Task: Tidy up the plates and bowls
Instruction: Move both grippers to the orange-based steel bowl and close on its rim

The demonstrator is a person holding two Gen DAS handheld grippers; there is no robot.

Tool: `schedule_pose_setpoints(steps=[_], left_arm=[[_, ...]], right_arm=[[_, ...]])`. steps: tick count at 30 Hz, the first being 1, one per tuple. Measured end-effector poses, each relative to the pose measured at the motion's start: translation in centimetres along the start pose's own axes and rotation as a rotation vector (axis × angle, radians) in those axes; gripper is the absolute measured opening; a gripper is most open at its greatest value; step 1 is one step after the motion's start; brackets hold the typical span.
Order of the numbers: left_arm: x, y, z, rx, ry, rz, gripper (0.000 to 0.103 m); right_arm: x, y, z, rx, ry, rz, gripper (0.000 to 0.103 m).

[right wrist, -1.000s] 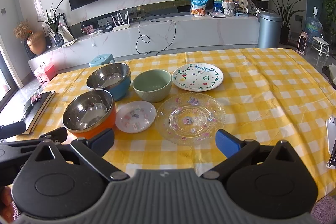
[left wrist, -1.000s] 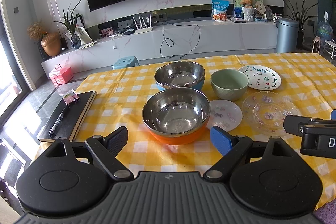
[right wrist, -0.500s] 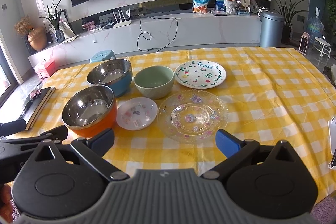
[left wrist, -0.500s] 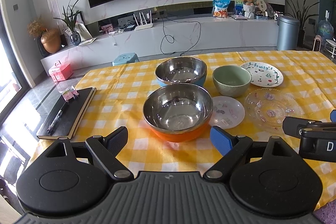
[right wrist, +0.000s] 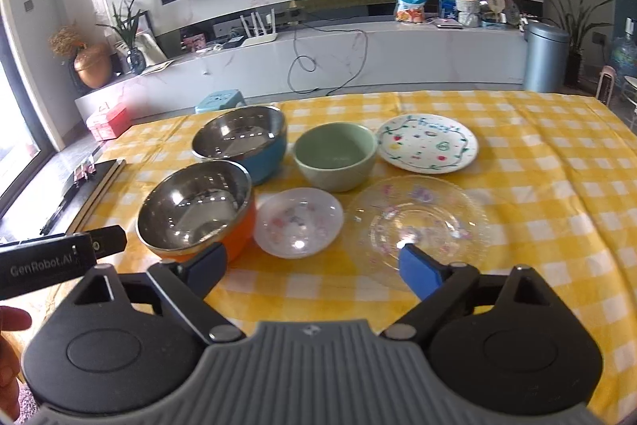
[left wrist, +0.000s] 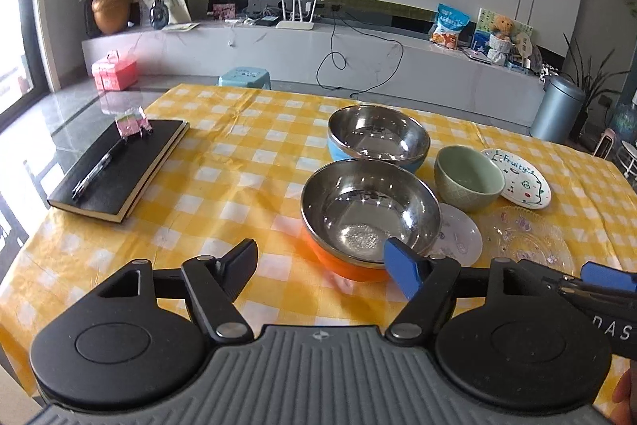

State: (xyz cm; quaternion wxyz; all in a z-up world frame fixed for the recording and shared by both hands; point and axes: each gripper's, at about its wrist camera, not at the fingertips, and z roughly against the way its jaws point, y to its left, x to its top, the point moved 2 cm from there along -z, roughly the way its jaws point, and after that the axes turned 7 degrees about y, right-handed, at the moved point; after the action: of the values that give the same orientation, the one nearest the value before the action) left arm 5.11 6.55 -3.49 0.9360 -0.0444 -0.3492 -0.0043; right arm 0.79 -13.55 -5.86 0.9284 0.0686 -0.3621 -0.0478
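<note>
You are looking at a table under a yellow-and-white checked cloth (right wrist: 557, 186). Lying on it are an orange steel-lined bowl (right wrist: 199, 210) and a blue steel-lined bowl (right wrist: 243, 142) just behind it, with a green bowl (right wrist: 336, 156) beside the blue one. A small white dish (right wrist: 298, 222) is sitting next to the orange bowl, a clear glass plate (right wrist: 418, 222) beside that, and a painted white plate (right wrist: 428, 148) further back. A black notebook (left wrist: 119, 170) with a pen (left wrist: 97, 166) on it is resting near the far left edge.

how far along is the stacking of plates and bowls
Done: nothing; the orange steel bowl, blue steel bowl, green ceramic bowl and three plates sit apart. In hand: nothing; left gripper and right gripper are closing on air. Left: all stacking.
</note>
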Motion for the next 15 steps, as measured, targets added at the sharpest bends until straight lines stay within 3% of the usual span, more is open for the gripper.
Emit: schedule_pose_setpoints(steps=[4,15], left_arm=[[0.9,1.2,-0.7,-0.04,-0.004,0.039,0.082],[3.9,1.9,-3.7,-0.031,0.002,0.046,0.079]], right_arm=[[0.9,1.8,-1.5,0.024,0.002,0.028,0.082],[3.8,4.6,-5.7,0.045,0.026,0.029,0.074]])
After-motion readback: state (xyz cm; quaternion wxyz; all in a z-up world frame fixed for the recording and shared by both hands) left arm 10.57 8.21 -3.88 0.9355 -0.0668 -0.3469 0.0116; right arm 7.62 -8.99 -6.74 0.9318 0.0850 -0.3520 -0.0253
